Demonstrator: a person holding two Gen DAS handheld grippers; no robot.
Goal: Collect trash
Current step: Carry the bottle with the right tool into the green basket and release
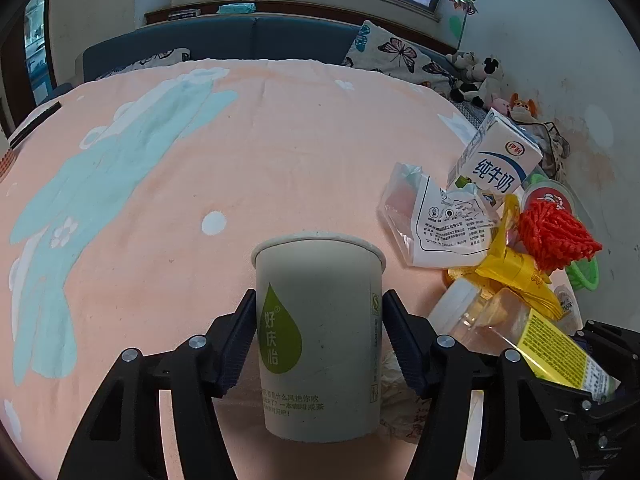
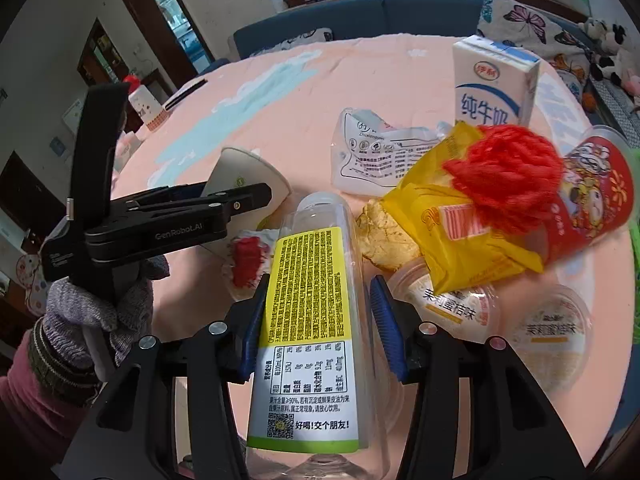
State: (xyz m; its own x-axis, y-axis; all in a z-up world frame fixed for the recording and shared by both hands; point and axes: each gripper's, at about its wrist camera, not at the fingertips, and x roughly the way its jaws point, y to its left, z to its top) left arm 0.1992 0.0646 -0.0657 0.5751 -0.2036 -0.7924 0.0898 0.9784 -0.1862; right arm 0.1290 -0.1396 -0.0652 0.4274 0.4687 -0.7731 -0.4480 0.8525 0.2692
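Gripping paper cup (image 1: pixel 318 332), left hand-held gripper (image 1: pixel 319 344) level

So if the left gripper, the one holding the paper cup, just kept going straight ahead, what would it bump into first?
Probably nothing soon. Beyond the paper cup in the left gripper lies only bare pink blanket, then the blue sofa. The trash pile sits off to its right, though depth is uncertain.

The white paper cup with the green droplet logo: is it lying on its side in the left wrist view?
No, the white paper cup with the green droplet logo stands upright, rim up, between the left gripper fingers.
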